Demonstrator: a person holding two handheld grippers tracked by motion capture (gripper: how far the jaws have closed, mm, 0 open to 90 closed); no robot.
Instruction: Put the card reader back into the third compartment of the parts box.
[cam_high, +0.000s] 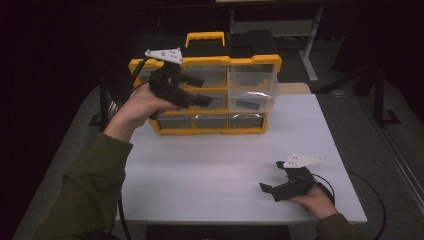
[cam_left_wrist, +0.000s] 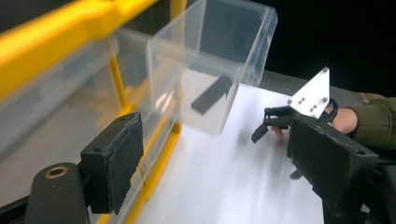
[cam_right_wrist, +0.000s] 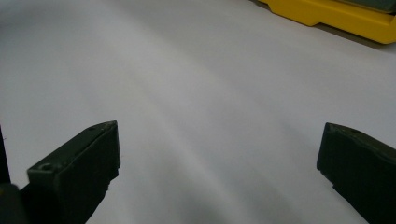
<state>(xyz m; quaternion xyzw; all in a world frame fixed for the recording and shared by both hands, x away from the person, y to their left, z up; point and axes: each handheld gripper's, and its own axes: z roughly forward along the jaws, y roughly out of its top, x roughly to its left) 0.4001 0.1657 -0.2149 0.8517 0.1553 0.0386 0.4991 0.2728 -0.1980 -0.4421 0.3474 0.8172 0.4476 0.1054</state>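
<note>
Clear drawer (cam_high: 252, 91) pulled out, perhaps one dark flat piece (cam_left_wrist: 211, 94) inside

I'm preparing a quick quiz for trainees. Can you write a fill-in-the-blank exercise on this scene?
1. The organizer has a frame coloured ____.
2. The pulled-out clear drawer holds one flat ____ piece.
3. The right tool rests low over the ____ table, open.
4. The left tool is held in front of the ____.

Missing words: yellow; black; white; organizer

organizer (cam_high: 210, 125) on table (cam_high: 225, 170), drawer (cam_high: 252, 90) pulled out
</note>
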